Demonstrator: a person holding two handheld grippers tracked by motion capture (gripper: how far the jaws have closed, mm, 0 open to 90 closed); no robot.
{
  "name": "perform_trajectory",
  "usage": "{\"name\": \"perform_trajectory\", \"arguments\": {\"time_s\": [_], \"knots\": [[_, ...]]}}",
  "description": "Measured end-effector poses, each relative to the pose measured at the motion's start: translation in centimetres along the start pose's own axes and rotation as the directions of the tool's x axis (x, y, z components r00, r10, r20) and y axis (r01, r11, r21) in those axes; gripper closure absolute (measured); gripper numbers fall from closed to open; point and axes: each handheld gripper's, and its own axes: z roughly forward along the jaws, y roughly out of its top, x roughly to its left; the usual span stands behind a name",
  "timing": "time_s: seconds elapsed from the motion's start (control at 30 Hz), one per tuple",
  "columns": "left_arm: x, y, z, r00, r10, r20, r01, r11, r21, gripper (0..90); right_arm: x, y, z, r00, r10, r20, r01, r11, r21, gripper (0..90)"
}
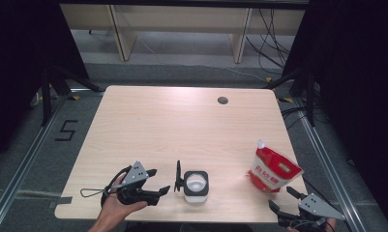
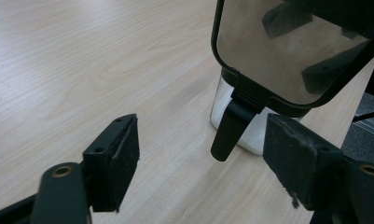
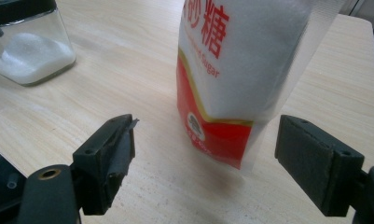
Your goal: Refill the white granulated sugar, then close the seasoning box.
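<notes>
A clear square jar with a black rim holds white sugar and stands near the table's front edge. Its tinted lid is flipped up on the left side. My left gripper is open just left of the jar, pointing at it; in the left gripper view the lid and jar sit just beyond the open jaws. A red and white sugar pouch stands at the front right. My right gripper is open just in front of the pouch; the jar lies to its left.
The light wooden table has a round cable hole at the back right. Black stands and cables flank the table on the floor. A floor marking "5" lies to the left.
</notes>
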Motion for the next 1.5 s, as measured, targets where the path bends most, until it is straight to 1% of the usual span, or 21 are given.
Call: {"name": "perform_trajectory", "arguments": {"time_s": [0.13, 0.23, 0.3, 0.33, 0.4, 0.43, 0.47, 0.57, 0.7, 0.83, 0.9, 1.0, 1.03, 1.1, 1.17, 1.2, 1.3, 1.33, 1.37, 1.4, 1.5], "knots": [[0.0, 0.3, 0.0, 0.9996, 0.025, 0.013, -0.026, 0.9996, 0.011, 35.5, -0.1, 0.0, 0.0, 0.9993, -0.038, -0.008, 0.038, 0.999, -0.006, 20.4], [0.0, 0.5, -0.1, 0.9990, 0.039, 0.021, -0.039, 0.9992, 0.003, 47.9, -0.1, 0.0, 0.0, 0.9990, -0.045, 0.005, 0.045, 0.999, -0.008, 20.1], [-0.1, 0.6, -0.1, 0.9974, 0.065, 0.030, -0.065, 0.9979, -0.007, 58.9, 0.0, 0.0, 0.0, 0.9996, -0.030, 0.000, 0.030, 1.000, 0.000, 20.1], [-0.1, 0.6, -0.1, 0.9979, 0.059, 0.027, -0.058, 0.9982, -0.014, 63.3, 0.2, 0.0, -0.1, 0.9999, -0.014, 0.008, 0.014, 1.000, 0.008, 20.1], [-0.3, 0.9, -0.3, 0.9964, 0.085, 0.004, -0.085, 0.9963, -0.010, 73.0, 0.0, 0.0, -0.1, 0.9986, -0.053, 0.011, 0.053, 0.999, 0.007, 20.1], [-0.3, 1.1, -0.4, 0.9934, 0.114, 0.011, -0.114, 0.9934, -0.017, 75.3, -0.1, 0.0, 0.0, 0.9980, -0.063, 0.003, 0.063, 0.998, 0.003, 20.1], [-0.5, 1.3, -0.4, 0.9951, 0.099, 0.001, -0.099, 0.9949, -0.023, 78.6, -0.1, 0.0, 0.0, 0.9980, -0.064, 0.005, 0.064, 0.998, 0.004, 20.1], [-0.7, 1.7, -0.4, 0.9942, 0.107, 0.007, -0.107, 0.9937, -0.034, 85.3, -0.1, 0.0, 0.0, 0.9979, -0.065, 0.011, 0.064, 0.998, 0.002, 20.2], [-1.1, 2.2, -0.4, 0.9925, 0.122, 0.013, -0.121, 0.9920, -0.036, 88.8, -0.1, 0.0, 0.0, 0.9973, -0.073, 0.014, 0.073, 0.997, -0.007, 20.8], [-1.5, 2.6, -0.5, 0.9894, 0.143, 0.024, -0.142, 0.9891, -0.039, 89.0, 0.1, 0.0, -0.1, 0.9990, -0.045, 0.003, 0.045, 0.999, 0.003, 20.8], [-1.6, 2.9, -0.5, 0.9875, 0.155, 0.030, -0.154, 0.9872, -0.042, 88.9, -0.2, 0.0, 0.0, 0.9966, -0.083, 0.002, 0.083, 0.997, 0.006, 20.8], [-1.6, 3.1, -0.4, 0.9872, 0.156, 0.033, -0.155, 0.9868, -0.047, 88.9, -0.1, 0.0, 0.0, 0.9974, -0.073, 0.005, 0.073, 0.997, -0.001, 20.9], [-1.7, 3.1, -0.4, 0.9882, 0.149, 0.035, -0.148, 0.9880, -0.046, 89.0, -0.2, 0.1, 0.0, 0.9954, -0.095, 0.014, 0.095, 0.995, -0.005, 20.9], [-1.9, 3.3, -0.4, 0.9877, 0.154, 0.029, -0.152, 0.9874, -0.043, 88.9, 0.0, 0.1, -0.1, 0.9982, -0.060, 0.005, 0.060, 0.998, 0.002, 21.0], [-2.0, 3.5, -0.6, 0.9854, 0.168, 0.030, -0.166, 0.9848, -0.051, 88.9, -0.2, 0.1, -0.1, 0.9964, -0.082, 0.021, 0.082, 0.997, -0.008, 20.9], [-2.0, 3.6, -0.7, 0.9848, 0.170, 0.035, -0.168, 0.9842, -0.054, 88.9, 0.0, 0.1, -0.1, 0.9982, -0.060, 0.006, 0.060, 0.998, 0.004, 20.9], [-2.1, 3.9, -1.0, 0.9838, 0.177, 0.027, -0.175, 0.9826, -0.062, 88.9, 0.0, 0.1, 0.0, 0.9983, -0.058, -0.002, 0.058, 0.998, -0.001, 21.0], [-2.1, 3.9, -1.0, 0.9853, 0.168, 0.031, -0.166, 0.9841, -0.064, 88.8, 0.0, 0.1, 0.0, 0.9982, -0.060, -0.002, 0.060, 0.998, 0.000, 21.0], [-2.2, 4.0, -1.1, 0.9844, 0.174, 0.027, -0.172, 0.9829, -0.066, 88.9, 0.3, 0.0, -0.2, 0.9996, -0.026, 0.014, 0.026, 1.000, 0.012, 21.2], [-2.3, 4.0, -1.1, 0.9829, 0.182, 0.028, -0.180, 0.9814, -0.067, 88.9, 0.2, 0.0, -0.2, 0.9990, -0.042, 0.013, 0.042, 0.999, 0.013, 21.3], [-2.5, 4.2, -1.2, 0.9816, 0.188, 0.034, -0.186, 0.9806, -0.063, 88.9, 0.3, 0.1, -0.2, 0.9996, -0.024, 0.016, 0.024, 1.000, 0.013, 21.3]]}}
